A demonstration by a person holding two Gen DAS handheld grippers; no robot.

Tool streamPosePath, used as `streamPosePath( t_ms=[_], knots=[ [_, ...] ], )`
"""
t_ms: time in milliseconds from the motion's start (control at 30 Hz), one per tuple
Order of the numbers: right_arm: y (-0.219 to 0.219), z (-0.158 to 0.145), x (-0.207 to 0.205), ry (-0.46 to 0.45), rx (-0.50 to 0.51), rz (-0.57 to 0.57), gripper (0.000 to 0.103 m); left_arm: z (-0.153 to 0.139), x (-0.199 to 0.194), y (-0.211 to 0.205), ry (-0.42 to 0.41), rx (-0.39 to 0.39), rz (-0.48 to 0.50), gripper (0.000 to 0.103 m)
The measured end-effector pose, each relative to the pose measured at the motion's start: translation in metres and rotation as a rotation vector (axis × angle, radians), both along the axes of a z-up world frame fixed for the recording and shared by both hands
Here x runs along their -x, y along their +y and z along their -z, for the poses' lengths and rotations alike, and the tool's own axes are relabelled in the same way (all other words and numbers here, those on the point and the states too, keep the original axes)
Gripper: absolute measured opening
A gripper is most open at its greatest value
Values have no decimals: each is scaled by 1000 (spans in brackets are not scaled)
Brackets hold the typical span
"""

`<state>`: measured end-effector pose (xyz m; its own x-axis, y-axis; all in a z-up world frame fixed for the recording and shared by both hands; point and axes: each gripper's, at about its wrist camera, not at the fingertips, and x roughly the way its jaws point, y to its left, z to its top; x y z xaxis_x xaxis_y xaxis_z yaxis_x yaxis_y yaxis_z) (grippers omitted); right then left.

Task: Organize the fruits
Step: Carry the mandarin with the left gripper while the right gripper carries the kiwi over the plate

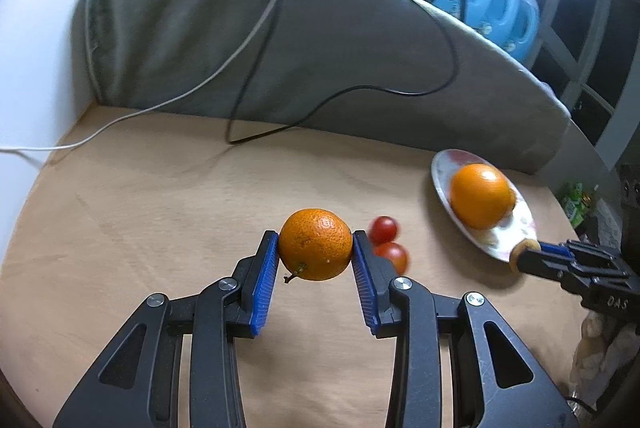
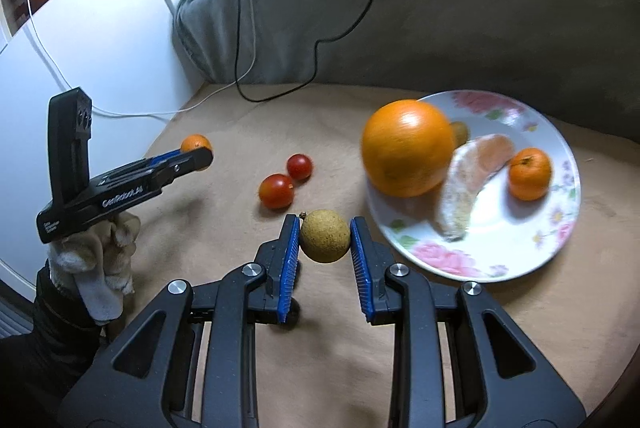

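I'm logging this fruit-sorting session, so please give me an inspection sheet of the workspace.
Surface: tan tabletop.
Job's things: floral plate holds large orange, small mandarin, peeled segment; two cherry tomatoes on the table.
Clutter: nothing seen.
Grippers: left claw shut on mandarin; right claw shut on brown fruit.
Cables: black cable, white cable.
Surroundings: grey cushion.

Left gripper (image 2: 200, 153) reads "GenRobot.AI"; right gripper (image 1: 524, 248) "DAS".

Gripped mandarin (image 1: 315, 245), gripped brown fruit (image 2: 325, 236)
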<state>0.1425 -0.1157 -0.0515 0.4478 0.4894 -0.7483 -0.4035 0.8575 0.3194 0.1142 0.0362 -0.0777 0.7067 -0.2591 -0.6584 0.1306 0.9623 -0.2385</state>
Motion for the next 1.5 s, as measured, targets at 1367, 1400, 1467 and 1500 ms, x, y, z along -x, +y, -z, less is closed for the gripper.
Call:
streamPosePath(
  t_ms=[1367, 1400, 1467, 1500],
  knots=[
    [-110, -11, -59, -42, -23, 165, 27, -15, 5, -178, -33, -31, 315, 35],
    [-110, -10, -62, -40, -24, 165, 27, -14, 3, -180, -31, -32, 318, 35],
    [-110, -10, -65, -39, -22, 165, 27, -13, 2, -183, -27, -37, 327, 35],
    [-110, -9, -68, -37, -20, 165, 27, -12, 1, -184, -24, -38, 330, 35]
  ],
)
